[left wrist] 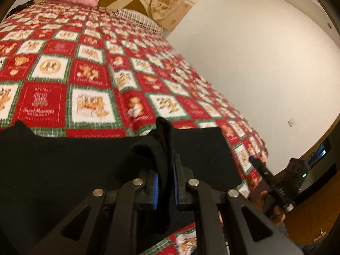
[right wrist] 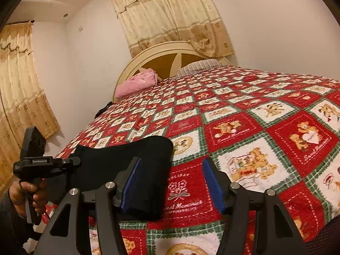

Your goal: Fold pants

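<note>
**Black pants pinched in my left gripper at the foot of the bed**

The black pants point(left wrist: 70, 165) lie on the bedspread point(left wrist: 89, 68) near the foot of the bed, folded into a dark slab. A ridge of their fabric stands up between the blue pads of my left gripper point(left wrist: 165, 182), which is clamped on that fold; the cloth hangs down past the jaws toward the camera. In the right wrist view the pants point(right wrist: 127, 159) sit just left of my right gripper point(right wrist: 170, 182), with the left blue pad in front of the cloth's edge. The jaws of my right gripper are spread wide, holding nothing, and the red bedspread square with a flower emblem shows in the gap.

Beyond the pants, the red, white and green checked bedspread point(right wrist: 244, 114) with its bear pictures runs up to the headboard point(right wrist: 161, 57). A pink pillow point(right wrist: 136, 82) leans at the headboard, and a striped pillow point(right wrist: 197, 65) lies beside it. Cream patterned curtains point(right wrist: 170, 14) hang behind the headboard. From the right wrist view I see my left hand point(right wrist: 27, 195) gripping the handle of the left gripper, beside the pants at the bed's edge.
</note>
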A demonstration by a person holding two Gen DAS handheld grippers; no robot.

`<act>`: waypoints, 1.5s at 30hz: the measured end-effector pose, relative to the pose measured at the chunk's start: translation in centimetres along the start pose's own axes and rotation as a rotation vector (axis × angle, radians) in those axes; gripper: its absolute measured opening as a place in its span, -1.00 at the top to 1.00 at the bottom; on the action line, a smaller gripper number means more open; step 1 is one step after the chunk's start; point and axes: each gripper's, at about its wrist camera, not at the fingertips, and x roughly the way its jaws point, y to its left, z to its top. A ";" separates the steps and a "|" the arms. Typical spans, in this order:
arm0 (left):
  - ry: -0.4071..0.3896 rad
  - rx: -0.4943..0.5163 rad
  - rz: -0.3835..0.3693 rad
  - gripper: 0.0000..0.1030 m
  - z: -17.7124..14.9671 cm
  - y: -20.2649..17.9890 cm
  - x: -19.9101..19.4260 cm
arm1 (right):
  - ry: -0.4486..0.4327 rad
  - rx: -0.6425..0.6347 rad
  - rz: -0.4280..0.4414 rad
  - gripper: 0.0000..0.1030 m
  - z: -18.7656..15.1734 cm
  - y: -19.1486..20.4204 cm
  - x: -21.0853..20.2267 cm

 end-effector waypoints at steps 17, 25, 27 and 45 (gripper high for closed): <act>0.057 -0.075 0.057 0.71 -1.7 3.1 0.6 | 0.181 -0.218 0.118 -0.19 -3.0 4.9 2.6; 0.028 -0.056 0.067 0.56 -1.8 3.5 -0.1 | 0.192 -0.226 0.101 -0.19 -3.5 4.8 2.9; 0.015 -0.042 0.072 0.52 -1.7 3.5 -0.9 | 0.153 -0.223 0.100 -0.19 -3.2 4.8 2.4; -0.127 -0.084 0.205 0.06 -2.1 8.2 -9.3 | 0.252 -0.533 0.207 -0.26 -7.6 21.2 6.6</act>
